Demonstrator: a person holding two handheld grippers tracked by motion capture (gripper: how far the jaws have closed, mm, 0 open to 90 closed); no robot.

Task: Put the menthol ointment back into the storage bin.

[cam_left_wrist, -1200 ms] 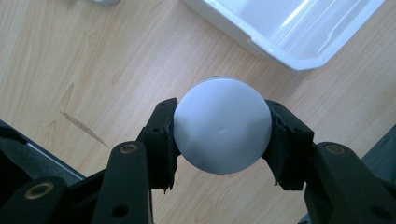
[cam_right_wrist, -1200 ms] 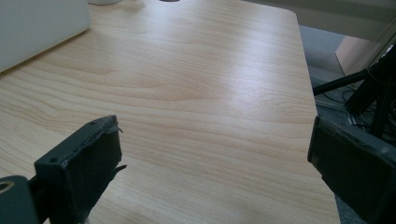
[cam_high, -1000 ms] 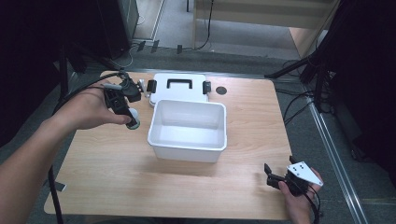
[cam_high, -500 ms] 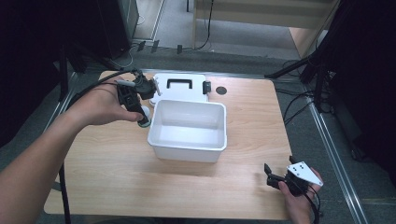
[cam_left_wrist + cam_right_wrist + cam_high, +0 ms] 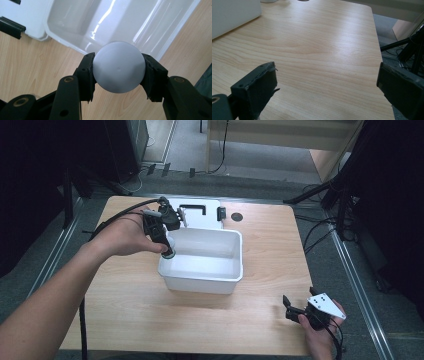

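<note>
Your left forearm reached in from the lower left of the high view and ran diagonally up to the near-left corner of the white bin point(image 5: 220, 279), with your hand wrapped round the left gripper point(image 5: 169, 251) and its jaws pointing down and toward you. In the left gripper view the two black jaws pressed against opposite sides of a pale grey round object point(image 5: 119, 70), holding it above the bin's rim, partly over the wooden table point(image 5: 125, 305) and partly over the bin. I cannot tell what that object was beyond its smooth, rounded grey face.

Your right hand point(image 5: 320, 327) rested at the near-right edge of the table, holding the right gripper point(image 5: 290, 309) low and aimed left toward the bin. Its jaws stood wide apart with nothing between them, bare wood showing in the gap in the right gripper view.

No writing or label could be read on anything.

The bin held nothing that I could see; its glossy inside showed bare. Behind it lay a white lid point(image 5: 200, 216) with a black handle and black clips.
</note>
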